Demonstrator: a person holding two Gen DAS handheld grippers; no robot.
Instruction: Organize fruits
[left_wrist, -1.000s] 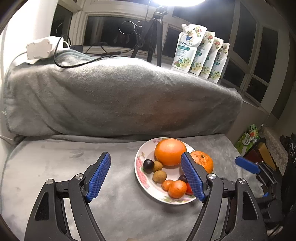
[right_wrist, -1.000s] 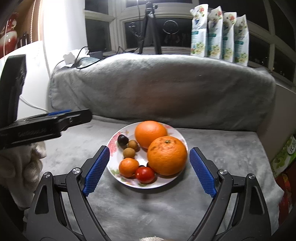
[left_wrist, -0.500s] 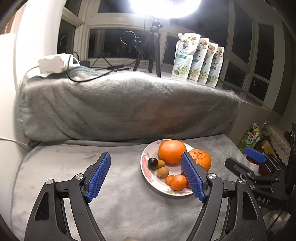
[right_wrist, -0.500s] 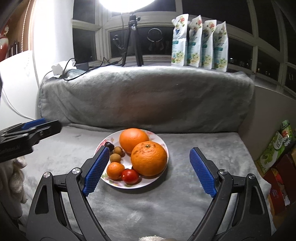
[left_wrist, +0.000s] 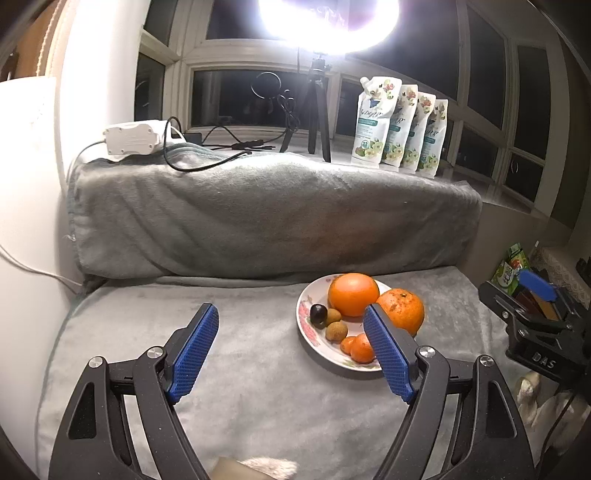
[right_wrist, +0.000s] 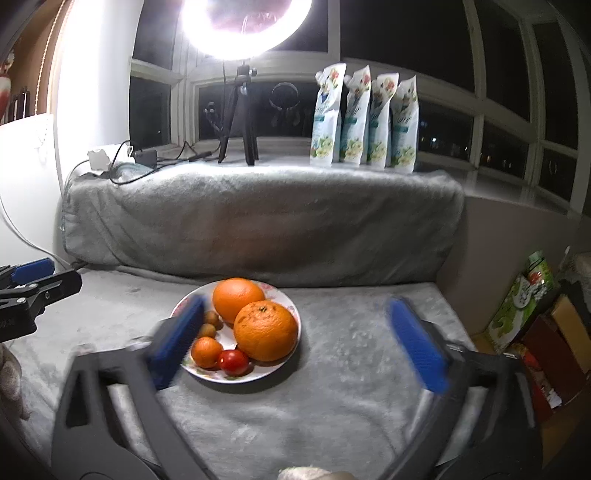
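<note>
A floral plate (right_wrist: 291, 314) of fruit sits on a grey blanket (right_wrist: 332, 406), in front of me. On it: two big oranges (right_wrist: 265, 330), touching, a red tomato (right_wrist: 233, 362) at the near edge, and small brown fruits on its left. My right tongs (right_wrist: 295, 343) are spreading wider (blurred), pinching nothing. My left tongs (left_wrist: 291, 350) stand spread and empty, left of the plate.
</note>
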